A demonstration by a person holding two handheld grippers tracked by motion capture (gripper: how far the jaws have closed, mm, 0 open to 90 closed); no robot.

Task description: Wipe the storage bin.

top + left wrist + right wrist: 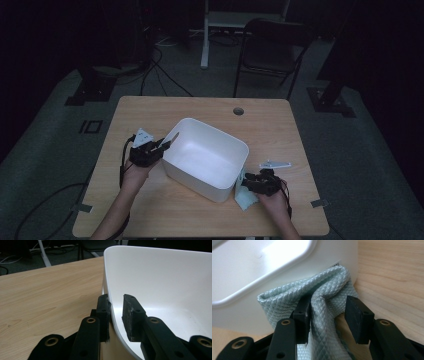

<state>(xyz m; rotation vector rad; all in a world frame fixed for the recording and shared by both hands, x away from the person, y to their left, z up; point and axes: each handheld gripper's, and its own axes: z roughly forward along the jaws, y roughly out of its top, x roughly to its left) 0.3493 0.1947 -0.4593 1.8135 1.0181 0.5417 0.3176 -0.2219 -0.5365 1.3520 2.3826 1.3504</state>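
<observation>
Left gripper (pixel 116 315): jaws narrowly parted astride rim of white bin (pixel 160 282), one outside the wall, one inside; contact with wall hard to judge. Right gripper (pixel 329 315): jaws apart around bunched pale green cloth (pixel 322 297) lying against bin's outer wall on wooden table (pixel 150 200).

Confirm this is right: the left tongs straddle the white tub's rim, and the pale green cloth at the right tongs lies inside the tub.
One thing is wrong. The cloth lies outside the white tub, on the table against its wall, as the right gripper view shows. The left tongs do straddle the rim.
</observation>
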